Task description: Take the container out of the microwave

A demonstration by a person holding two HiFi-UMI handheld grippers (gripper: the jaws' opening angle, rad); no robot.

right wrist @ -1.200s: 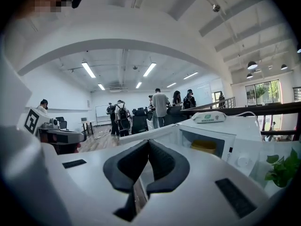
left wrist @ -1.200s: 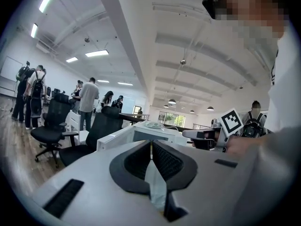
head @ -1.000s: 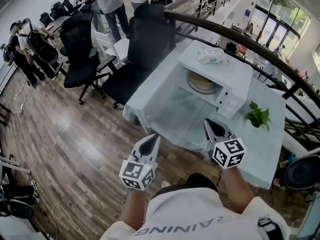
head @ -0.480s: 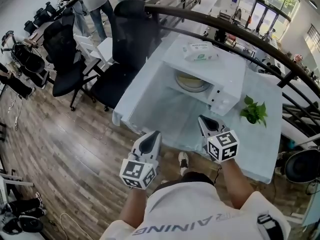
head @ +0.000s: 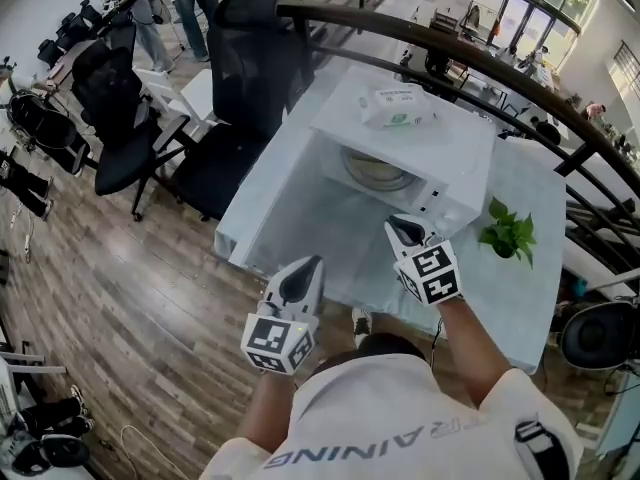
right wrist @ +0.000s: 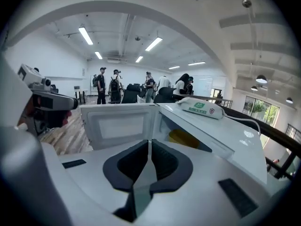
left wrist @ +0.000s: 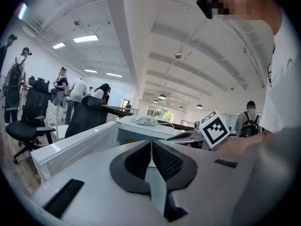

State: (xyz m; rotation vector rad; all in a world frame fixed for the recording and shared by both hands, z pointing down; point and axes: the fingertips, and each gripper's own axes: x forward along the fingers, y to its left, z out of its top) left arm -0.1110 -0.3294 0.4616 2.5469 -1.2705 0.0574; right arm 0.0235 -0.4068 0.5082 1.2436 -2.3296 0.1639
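2 sets of jaws closed, empty | container (head: 378, 171) yellow, round, inside open microwave (head: 455, 153)

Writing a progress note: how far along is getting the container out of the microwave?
Done: the microwave door stands open. In hand: nothing; the left gripper and right gripper are shut, empty, short of the opening. Left: grip the yellow container, still inside, and lift it out.
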